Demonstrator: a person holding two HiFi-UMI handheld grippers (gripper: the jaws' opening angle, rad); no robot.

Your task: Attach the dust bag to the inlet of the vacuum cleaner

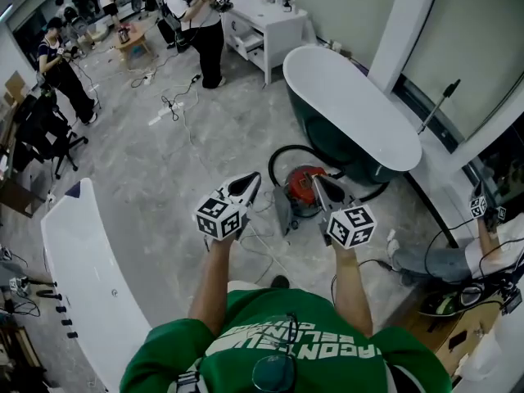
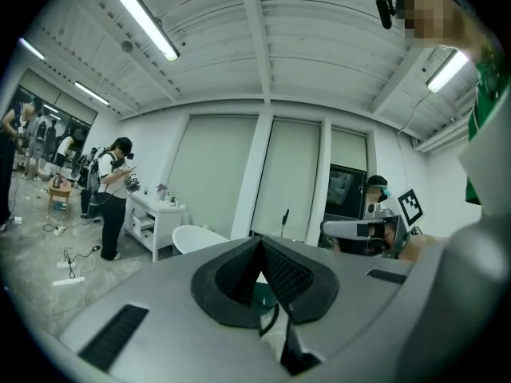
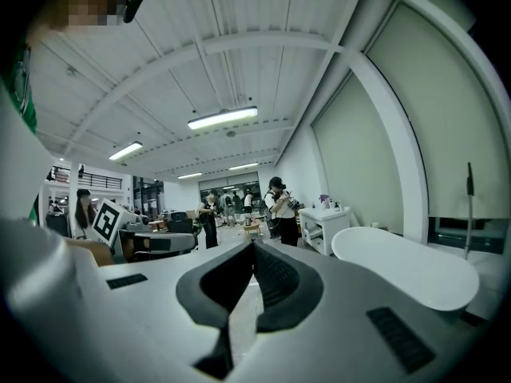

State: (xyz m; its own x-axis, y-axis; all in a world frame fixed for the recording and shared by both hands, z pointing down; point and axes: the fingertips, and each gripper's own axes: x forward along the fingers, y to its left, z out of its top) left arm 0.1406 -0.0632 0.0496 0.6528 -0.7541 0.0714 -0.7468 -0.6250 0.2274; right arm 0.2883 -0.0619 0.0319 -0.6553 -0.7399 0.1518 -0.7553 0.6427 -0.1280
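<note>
The red vacuum cleaner (image 1: 304, 188) sits on the floor with a black hose (image 1: 282, 152) looping behind it, seen only in the head view. I cannot make out a dust bag in any view. My left gripper (image 1: 255, 177) hovers just left of the vacuum and my right gripper (image 1: 315, 178) just above its right side. Both point forward, roughly level. The left gripper's (image 2: 260, 239) jaws meet at the tip with nothing between them, and so do the right gripper's (image 3: 253, 242). Each gripper view shows the other gripper off to the side.
A dark green bathtub with a white rim (image 1: 352, 105) stands behind the vacuum. Another white tub (image 1: 82, 260) lies at the left. Cables (image 1: 176, 105) trail over the floor. A white table (image 1: 270, 19) and several people stand at the back. A seated person's legs (image 1: 442, 262) are at the right.
</note>
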